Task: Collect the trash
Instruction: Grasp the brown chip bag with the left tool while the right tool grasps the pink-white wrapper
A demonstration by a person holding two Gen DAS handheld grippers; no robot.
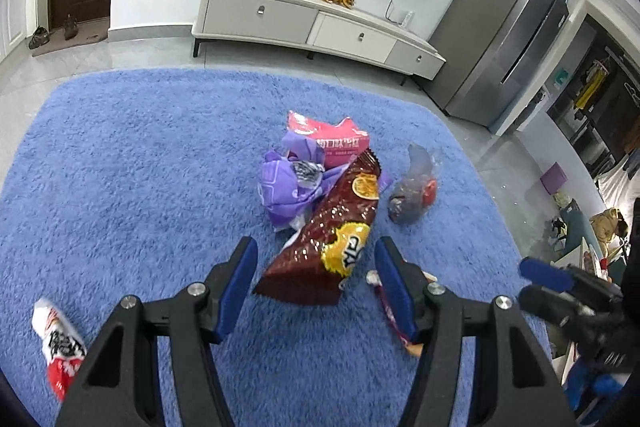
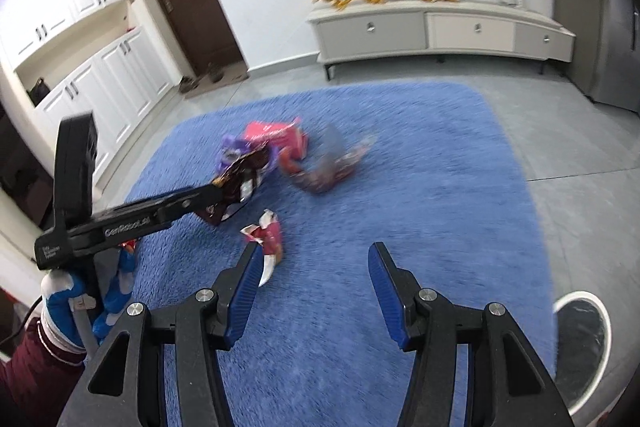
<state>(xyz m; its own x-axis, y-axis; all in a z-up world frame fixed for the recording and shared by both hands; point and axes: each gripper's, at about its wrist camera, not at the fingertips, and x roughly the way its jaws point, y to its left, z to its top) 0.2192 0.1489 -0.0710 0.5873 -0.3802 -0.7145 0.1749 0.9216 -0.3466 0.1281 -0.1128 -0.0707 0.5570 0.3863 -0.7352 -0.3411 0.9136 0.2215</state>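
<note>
On the blue shag rug, five wrappers remained; both your grippers were spread wide, empty, nothing collected.

The left tongs stand wide apart over a blue shaggy rug, with the near end of a dark red snack bag between the blue pads. Beyond it lie a crumpled purple wrapper and a pink packet, touching in a heap. A clear plastic bag sits just beside them. A red-and-white wrapper lies well apart, lower left. The right tongs show at the right edge.
</note>
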